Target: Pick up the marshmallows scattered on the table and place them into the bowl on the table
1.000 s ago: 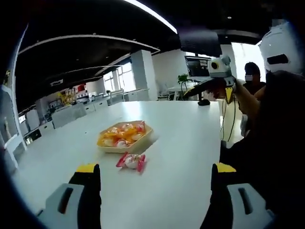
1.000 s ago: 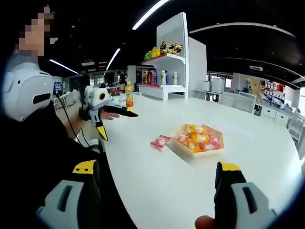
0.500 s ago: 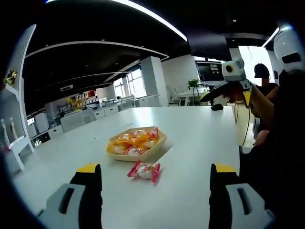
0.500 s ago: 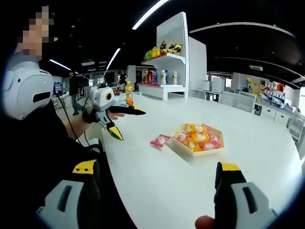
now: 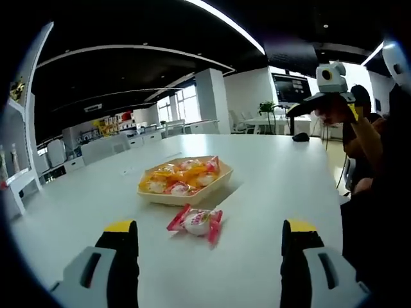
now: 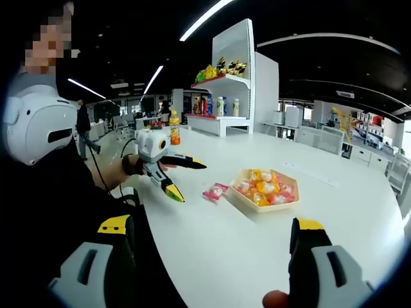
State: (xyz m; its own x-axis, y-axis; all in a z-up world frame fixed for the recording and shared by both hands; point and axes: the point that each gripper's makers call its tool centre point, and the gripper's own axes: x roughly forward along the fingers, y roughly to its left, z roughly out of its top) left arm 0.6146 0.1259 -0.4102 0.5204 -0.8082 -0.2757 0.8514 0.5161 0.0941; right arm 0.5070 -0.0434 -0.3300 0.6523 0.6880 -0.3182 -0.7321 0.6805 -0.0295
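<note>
The left gripper (image 5: 204, 264) hangs with its jaws spread wide and nothing between them. It has drawn closer to the wrapped marshmallow (image 5: 196, 222) over the last second: in the left gripper view the sweet now looks larger and sits more squarely ahead of the jaws. In the right gripper view the same left gripper (image 6: 183, 174) has come forward over the counter (image 6: 244, 244) and now hovers near the marshmallow (image 6: 214, 191), its yellow-tipped jaws parted and angled toward it, still apart from it.

That red-and-white wrapped marshmallow lies flat on the counter just beside the bowl (image 5: 185, 193), on the side nearer the person. The bowl, a shallow tan tray-like dish (image 6: 264, 200), already holds a heap of orange and pink wrapped sweets. As far as the fisheye lets me judge, this is the only loose piece left on the counter.

The right gripper (image 6: 215, 266) is held back, well apart from the bowl, jaws wide and empty; a fingertip shows at its lower edge.

So the approach is nearly done and the grasp is not yet made. The next move likely calls for lowering the left gripper so the jaws straddle the crinkly wrapper, which may slide on the smooth counter.

Beyond the bowl stands a white shelf unit (image 6: 234, 77) with bottles and snacks.
</note>
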